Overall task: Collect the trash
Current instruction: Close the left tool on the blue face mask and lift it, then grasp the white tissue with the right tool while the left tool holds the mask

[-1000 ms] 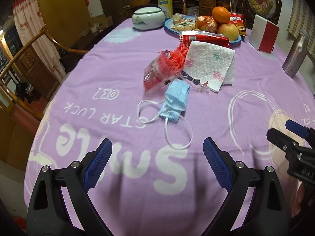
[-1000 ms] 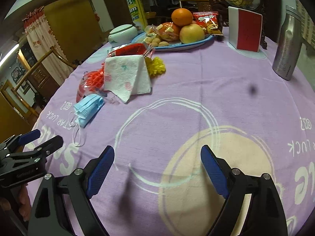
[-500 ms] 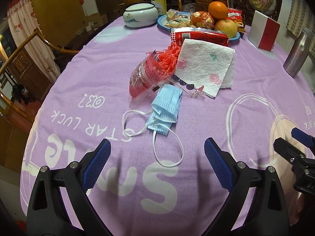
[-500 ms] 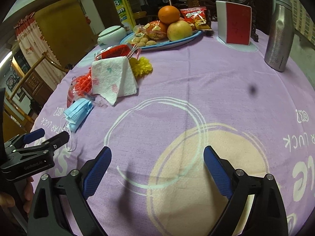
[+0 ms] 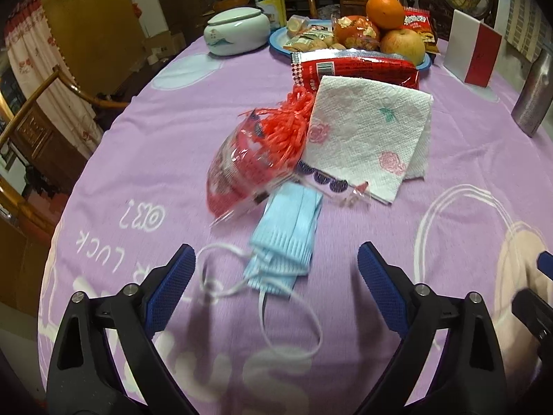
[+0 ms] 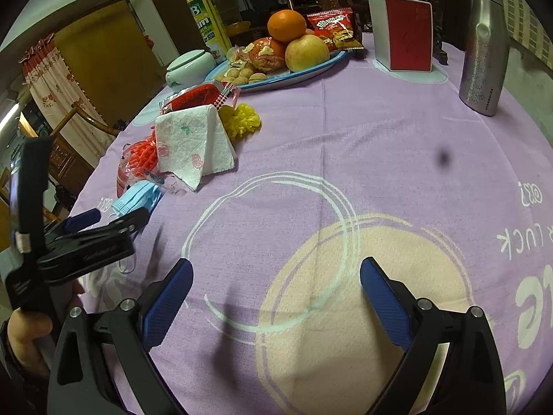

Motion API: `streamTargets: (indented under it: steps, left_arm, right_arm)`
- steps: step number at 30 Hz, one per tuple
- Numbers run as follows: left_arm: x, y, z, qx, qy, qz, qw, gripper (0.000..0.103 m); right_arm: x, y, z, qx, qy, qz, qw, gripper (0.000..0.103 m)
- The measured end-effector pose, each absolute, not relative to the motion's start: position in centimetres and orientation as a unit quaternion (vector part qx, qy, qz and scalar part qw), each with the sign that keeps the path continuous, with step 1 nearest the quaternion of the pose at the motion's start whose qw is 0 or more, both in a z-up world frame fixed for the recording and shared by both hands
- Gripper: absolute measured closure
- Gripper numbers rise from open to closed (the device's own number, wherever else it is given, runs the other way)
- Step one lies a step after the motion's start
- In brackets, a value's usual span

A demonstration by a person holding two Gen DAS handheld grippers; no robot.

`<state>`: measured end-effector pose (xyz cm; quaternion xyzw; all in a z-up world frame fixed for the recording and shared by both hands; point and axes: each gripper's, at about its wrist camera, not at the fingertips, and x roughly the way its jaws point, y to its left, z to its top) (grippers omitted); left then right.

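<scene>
A folded blue face mask (image 5: 287, 238) with white ear loops lies on the purple tablecloth (image 5: 145, 131). My left gripper (image 5: 276, 263) hovers over its near end. The jaws are closing, with the mask between them and neither pad touching it. Behind the mask lie a red-printed clear wrapper with red shreds (image 5: 249, 166), a rose-printed paper napkin (image 5: 366, 135) and a red snack packet (image 5: 352, 69). My right gripper (image 6: 276, 269) stands open over bare cloth with nothing in it. Its view shows the left gripper (image 6: 117, 218) by the mask (image 6: 138, 200), and a yellow shred bunch (image 6: 242, 121).
A blue plate (image 6: 311, 72) with fruit and snacks stands at the back, beside a lidded ceramic bowl (image 5: 235, 31) and a yellow-green can (image 6: 204, 17). A red-and-white box (image 6: 404, 31) and a steel flask (image 6: 484, 52) stand far right. A wooden chair (image 5: 34, 103) sits past the left edge.
My left gripper has moved forward to the mask, which now lies between its fingers, and its jaws have narrowed a little. The right gripper has stayed nearly in place.
</scene>
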<state>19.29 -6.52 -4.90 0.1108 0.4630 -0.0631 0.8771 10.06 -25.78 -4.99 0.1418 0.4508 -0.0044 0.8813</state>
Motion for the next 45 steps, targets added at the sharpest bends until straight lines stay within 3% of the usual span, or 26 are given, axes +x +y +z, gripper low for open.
streamTargets:
  steps: [3,7,11,12,22,32,36,45]
  left_arm:
    - [20.1,-7.1,-5.7,0.125,0.471,-0.066,0.871,0.03]
    - [20.9,-7.3,-6.3,0.116,0.479,-0.075,0.867,0.038]
    - [21.0,-7.7,-6.1,0.117,0.48,-0.088,0.865,0.073]
    - [20.9,-7.6,-6.0,0.115,0.48,-0.091,0.865,0.076]
    - [15.1,-2.0,-2.2,0.059,0.457,-0.119,0.88,0.078]
    - [12.3,4.6,-2.2,0.032,0.442,-0.087,0.892,0.078]
    - [12.1,5.3,-2.9,0.009,0.45,-0.104,0.887,0.078]
    - [10.7,6.5,-3.1,-0.001,0.454,-0.103,0.885,0.078]
  right_arm:
    - [10.1,-25.8,-5.1,0.144,0.453,-0.003,0.88,0.007]
    - [10.1,-25.7,-5.2,0.153,0.456,0.007,0.877,0.007]
    - [10.1,-25.7,-5.1,0.152,0.455,0.006,0.878,0.007]
    - [10.1,-25.8,-5.2,0.152,0.456,0.004,0.877,0.007]
    - [10.3,-25.5,-5.8,0.151,0.456,0.005,0.877,0.007]
    - [11.9,-22.2,-5.3,0.114,0.462,0.02,0.879,0.007]
    - [14.9,-21.0,-3.5,0.076,0.445,0.032,0.892,0.007]
    - [24.0,-20.8,-3.8,0.101,0.44,0.03,0.892,0.008]
